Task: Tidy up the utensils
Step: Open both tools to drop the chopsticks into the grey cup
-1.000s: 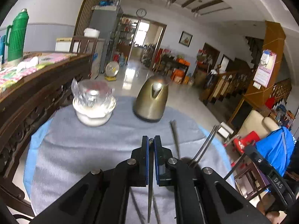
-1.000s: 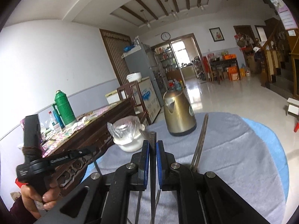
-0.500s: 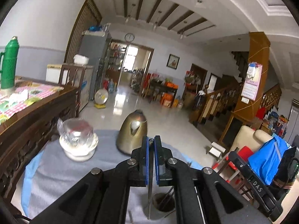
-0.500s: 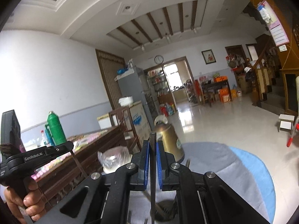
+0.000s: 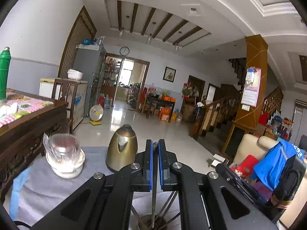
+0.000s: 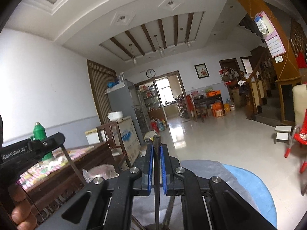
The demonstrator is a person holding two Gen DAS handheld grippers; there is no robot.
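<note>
The left hand-held gripper (image 5: 155, 164) points nearly level, blue pads clamped on a thin stick. The right hand-held gripper (image 6: 157, 167) does likewise. A person's hand (image 6: 21, 209) grasps the left one's handle.

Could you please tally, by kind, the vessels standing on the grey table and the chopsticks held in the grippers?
Kettle: 1
White bowl: 1
Holder cup: 1
Chopsticks held: 2, left chopstick in left gripper, right chopstick in right gripper
Total: 5

walls (image 5: 38, 28): white | floor (image 6: 220, 134): glossy tile | ceiling (image 5: 153, 19): beamed
</note>
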